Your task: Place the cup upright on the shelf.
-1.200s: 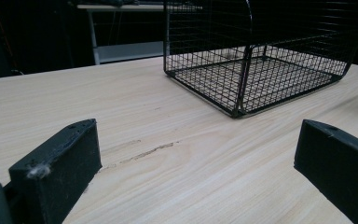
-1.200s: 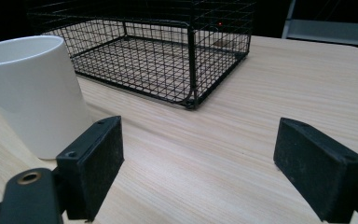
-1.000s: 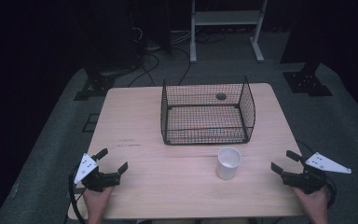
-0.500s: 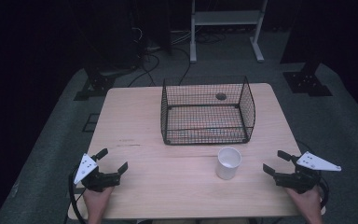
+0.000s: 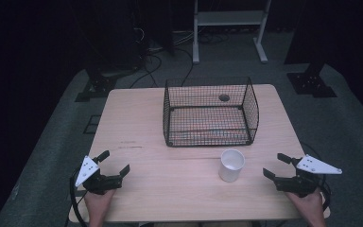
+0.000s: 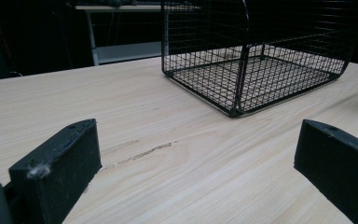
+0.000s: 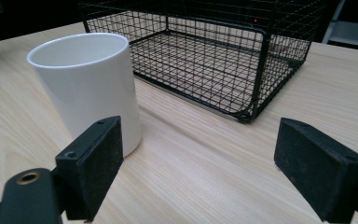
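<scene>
My jaws stand wide apart on both sides and grip nothing: the right gripper (image 5: 282, 169) sits low at the near right of the bench (image 5: 137, 123), the left gripper (image 5: 111, 165) at the near left. One white cup (image 5: 231, 165) stands upright near the middle right of the bench, just left of my right gripper and apart from it; in the right gripper view the cup (image 7: 87, 84) lies just beyond the left jaw, not between the two. One black wire basket (image 5: 209, 112) stands farther off, open at the top, with nothing inside that I can make out. By my judgement the work is barely begun: the cup is not yet grasped, and grasping and moving it remain. Count: two grippers, one cup, one basket.
</scene>
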Tool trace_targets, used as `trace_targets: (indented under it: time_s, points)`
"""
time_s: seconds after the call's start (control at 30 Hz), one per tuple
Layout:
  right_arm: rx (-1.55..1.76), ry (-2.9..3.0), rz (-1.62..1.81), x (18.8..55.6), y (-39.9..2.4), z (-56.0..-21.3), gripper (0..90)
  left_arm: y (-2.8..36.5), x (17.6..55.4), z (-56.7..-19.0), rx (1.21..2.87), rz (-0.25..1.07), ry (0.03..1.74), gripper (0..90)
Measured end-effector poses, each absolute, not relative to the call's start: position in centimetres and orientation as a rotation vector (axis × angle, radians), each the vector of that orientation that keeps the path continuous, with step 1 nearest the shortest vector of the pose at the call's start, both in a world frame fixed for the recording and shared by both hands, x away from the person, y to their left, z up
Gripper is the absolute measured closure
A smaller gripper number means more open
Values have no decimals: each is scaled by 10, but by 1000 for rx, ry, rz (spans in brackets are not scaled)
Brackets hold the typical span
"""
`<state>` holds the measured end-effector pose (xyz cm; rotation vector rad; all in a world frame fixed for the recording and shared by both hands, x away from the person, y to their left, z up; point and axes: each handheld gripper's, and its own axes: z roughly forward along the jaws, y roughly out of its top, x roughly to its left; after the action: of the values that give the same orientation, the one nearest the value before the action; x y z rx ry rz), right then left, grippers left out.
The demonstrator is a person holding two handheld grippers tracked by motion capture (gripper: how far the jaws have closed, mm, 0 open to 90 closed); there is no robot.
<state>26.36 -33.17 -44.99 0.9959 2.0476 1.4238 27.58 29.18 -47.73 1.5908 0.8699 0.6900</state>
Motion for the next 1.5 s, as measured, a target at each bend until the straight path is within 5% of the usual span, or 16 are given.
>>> trace_targets:
  time_s: [1.5]
  points:
    - [801,2267,1479,274,-253,-440,87,293,275,-477,1590,695,864,0]
